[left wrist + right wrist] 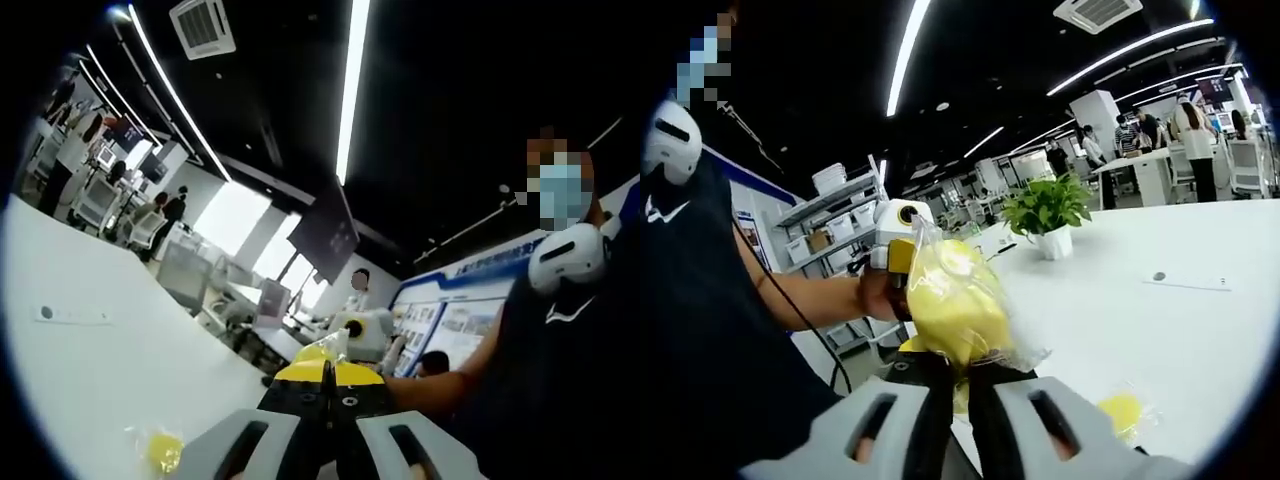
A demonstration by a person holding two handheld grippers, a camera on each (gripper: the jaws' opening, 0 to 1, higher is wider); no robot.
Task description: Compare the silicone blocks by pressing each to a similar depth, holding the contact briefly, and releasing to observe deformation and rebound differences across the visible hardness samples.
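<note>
Two tongs met over the white surface (1200,330): right tongs (960,385) clamped a bagged yellow block (952,300); left tongs (328,400) appeared together, their grip hidden. Another bagged block (160,450) lay below.

Your desk (1200,330) is white, smooth and glossy, and it runs wide past both views. In the right gripper view, a potted green plant (1048,215) in a white pot stands upright on it, well back from you. Nearer, a small round dark fitting (1158,276) sits flush in the top, just beside a flat white rectangular plate (1188,284). Close to you lies a yellow block in a clear bag (1124,411), flat on the surface. In the left gripper view the desk (90,370) carries a similar bagged yellow block (160,449) and a flat white plate (70,314).
</note>
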